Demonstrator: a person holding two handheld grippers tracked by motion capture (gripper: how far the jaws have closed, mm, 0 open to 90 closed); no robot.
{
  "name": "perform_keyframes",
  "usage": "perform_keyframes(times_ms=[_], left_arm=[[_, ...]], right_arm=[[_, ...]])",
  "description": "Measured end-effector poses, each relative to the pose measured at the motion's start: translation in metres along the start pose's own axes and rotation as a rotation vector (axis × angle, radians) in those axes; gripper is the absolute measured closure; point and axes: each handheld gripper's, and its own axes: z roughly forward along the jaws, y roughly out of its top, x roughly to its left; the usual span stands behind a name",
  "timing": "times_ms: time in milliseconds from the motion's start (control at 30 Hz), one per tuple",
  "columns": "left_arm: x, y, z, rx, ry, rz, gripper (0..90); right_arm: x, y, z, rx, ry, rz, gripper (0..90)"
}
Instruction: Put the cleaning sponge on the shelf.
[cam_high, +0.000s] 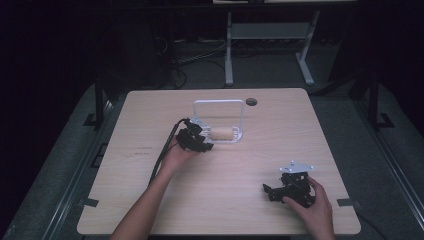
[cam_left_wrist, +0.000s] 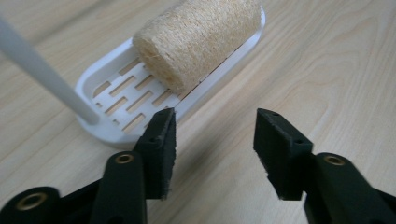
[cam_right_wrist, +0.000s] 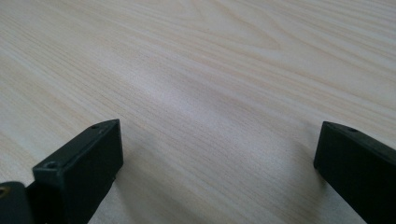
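Note:
A tan loofah roll (cam_high: 221, 133) (cam_left_wrist: 198, 39) lies on its side in a white slotted tray (cam_high: 237, 138) (cam_left_wrist: 119, 93) with a tall white wire handle (cam_high: 218, 102) near the table's middle. My left gripper (cam_high: 204, 146) (cam_left_wrist: 215, 140) sits just left of the tray, open, its black jaws apart over bare wood with nothing between them, a little short of the loofah. My right gripper (cam_high: 267, 190) (cam_right_wrist: 217, 154) rests near the front right of the table, open wide over bare wood.
The light wooden table (cam_high: 260, 165) has a round cable hole (cam_high: 251, 102) at the back. A black cable (cam_high: 165, 150) trails from the left gripper toward the front left. Beyond the table stand a desk frame (cam_high: 270, 45) and floor cables in the dark.

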Motion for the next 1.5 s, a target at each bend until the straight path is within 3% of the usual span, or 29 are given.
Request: perform_keyframes(times_ms=[100,200,400,1033,1500], left_arm=[[0.001,-0.004,-0.007,-0.002,0.001,-0.007,36.7],[0.002,-0.009,-0.013,-0.006,0.035,0.000,27.0],[0.001,-0.022,-0.024,-0.013,0.034,0.002,17.9],[-0.005,-0.057,-0.059,-0.085,0.074,0.020,13.0],[-0.011,-0.078,-0.078,-0.085,0.096,0.024,12.9]], right_arm=[[0.000,0.000,0.000,0.000,0.000,0.000,0.9],[0.000,0.000,0.000,0.000,0.000,0.001,0.9],[0.000,0.000,0.000,0.000,0.000,0.001,0.9],[0.000,0.000,0.000,0.000,0.000,0.001,0.9],[0.000,0.000,0.000,0.000,0.000,0.000,0.9]])
